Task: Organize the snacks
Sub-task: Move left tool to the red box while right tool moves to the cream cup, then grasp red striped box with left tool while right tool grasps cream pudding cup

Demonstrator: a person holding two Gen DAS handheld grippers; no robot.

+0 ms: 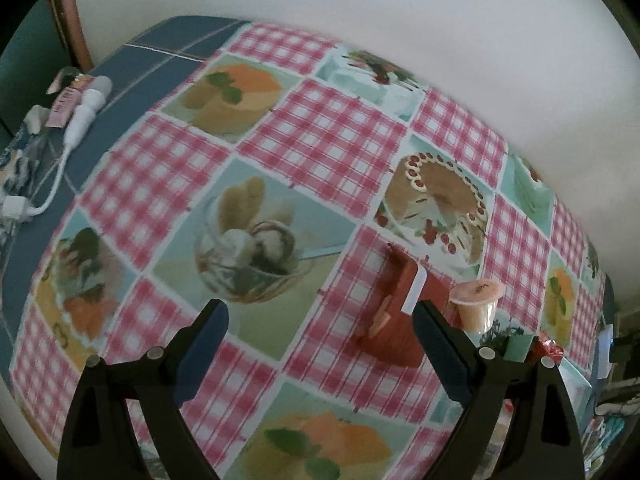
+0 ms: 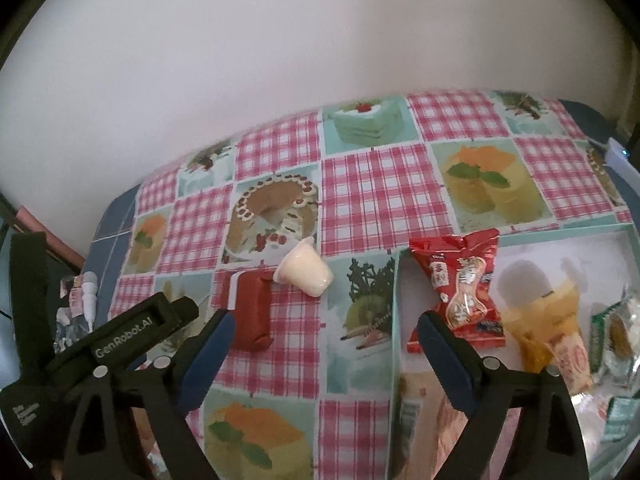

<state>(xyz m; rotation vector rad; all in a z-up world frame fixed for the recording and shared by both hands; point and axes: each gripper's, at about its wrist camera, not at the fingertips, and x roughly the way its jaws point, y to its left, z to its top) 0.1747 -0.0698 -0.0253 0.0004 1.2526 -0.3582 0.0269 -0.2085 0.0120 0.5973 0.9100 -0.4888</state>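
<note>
Checked tablecloth, both tools angled down, agape

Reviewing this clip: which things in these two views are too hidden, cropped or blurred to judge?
- Red packet, left wrist view: motion blur smears its print, and the left gripper's right finger covers its edge.
- Box, right wrist view: the frame's right and bottom edges crop it; the snacks low inside are blurred.
- Orange pouch, right wrist view: the label is unreadable, and the right gripper hides its lower end.
- Clutter at the table's left end, left wrist view: too small and distorted to identify.
</note>
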